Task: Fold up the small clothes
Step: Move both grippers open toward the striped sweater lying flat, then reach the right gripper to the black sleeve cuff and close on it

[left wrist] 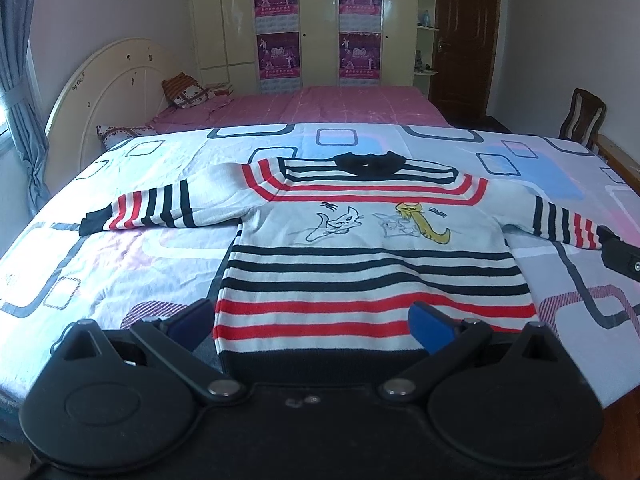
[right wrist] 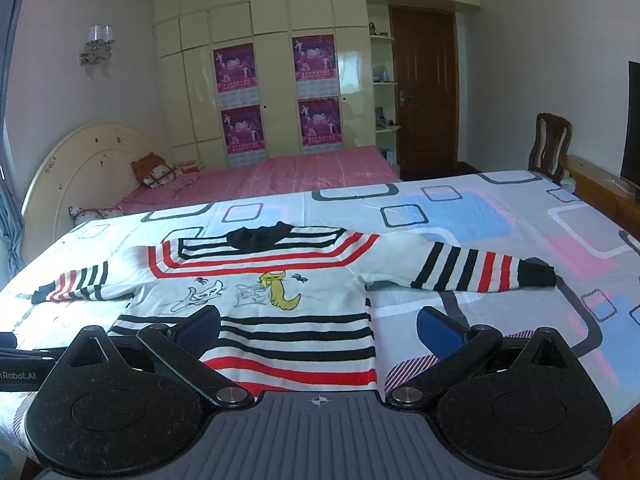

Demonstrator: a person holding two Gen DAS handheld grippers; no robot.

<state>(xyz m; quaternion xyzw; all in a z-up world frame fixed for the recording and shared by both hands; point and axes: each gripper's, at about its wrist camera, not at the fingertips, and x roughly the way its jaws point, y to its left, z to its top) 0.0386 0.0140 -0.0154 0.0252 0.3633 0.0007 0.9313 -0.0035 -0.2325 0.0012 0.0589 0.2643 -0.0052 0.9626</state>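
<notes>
A small white sweater (left wrist: 360,236) with red and black stripes, a black collar and cat drawings lies flat, face up, on the patterned sheet (left wrist: 120,264), both sleeves spread out sideways. My left gripper (left wrist: 312,324) hovers open over the sweater's hem, blue pads wide apart, holding nothing. In the right wrist view the same sweater (right wrist: 256,280) lies ahead and to the left, its right sleeve (right wrist: 472,268) stretching rightwards. My right gripper (right wrist: 318,328) is open over the hem's right corner, empty. The right gripper's black body (left wrist: 620,256) shows at the left view's right edge.
A pink bed (right wrist: 304,172) with pillows (right wrist: 156,172) and a cream headboard (right wrist: 80,168) lies beyond the sheet. Cream wardrobes (right wrist: 272,72) with purple posters, a brown door (right wrist: 424,96) and a wooden chair (right wrist: 550,144) stand behind. A wooden bench with a dark screen (right wrist: 632,124) sits far right.
</notes>
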